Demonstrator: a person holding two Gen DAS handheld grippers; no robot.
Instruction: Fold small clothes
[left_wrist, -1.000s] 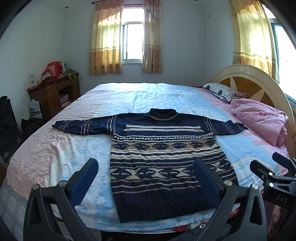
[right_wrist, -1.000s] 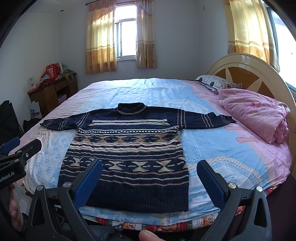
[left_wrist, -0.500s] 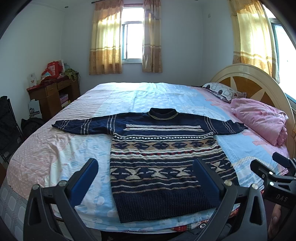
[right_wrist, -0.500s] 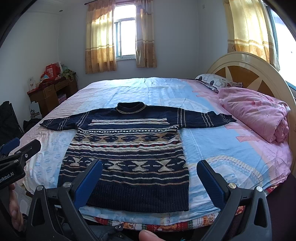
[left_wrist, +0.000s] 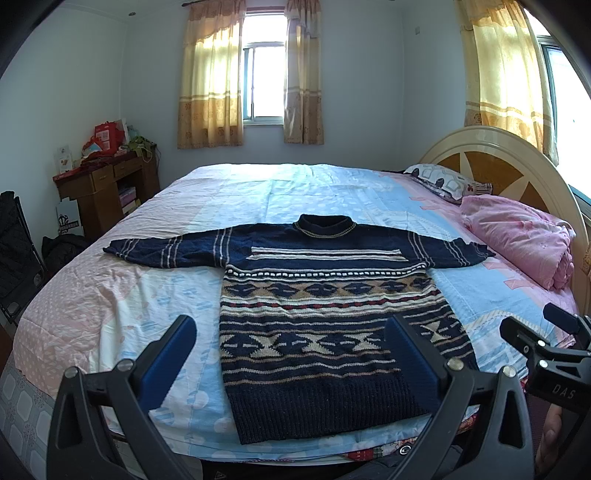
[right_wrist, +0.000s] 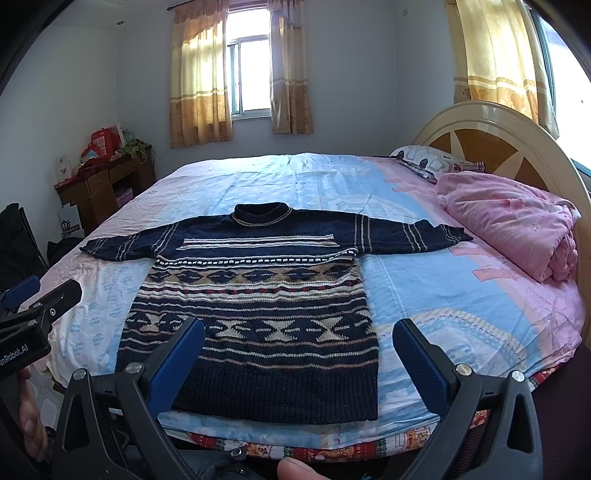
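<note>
- A dark blue knitted sweater with cream and tan patterns (left_wrist: 325, 317) lies flat on the big bed with the pink and blue sheet (left_wrist: 110, 295).
- The sweater is face up. Both sleeves are stretched out to the sides, and its bottom edge is near the front edge of the bed.
- No part of the sweater is folded yet, so the folding job looks like it has not begun. All the folds are left to do.
- The left gripper (left_wrist: 291, 354) hangs in front of the sweater's bottom edge. Its blue fingers (left_wrist: 170, 354) are wide apart and hold nothing.
- The right gripper (right_wrist: 299, 354) hangs there too, fingers wide apart and empty.
- A rolled pink blanket (right_wrist: 517, 229) sits by the headboard, well apart from the sweater.
- Next, it seems the grippers should grab a sleeve or a side and fold it in.
</note>
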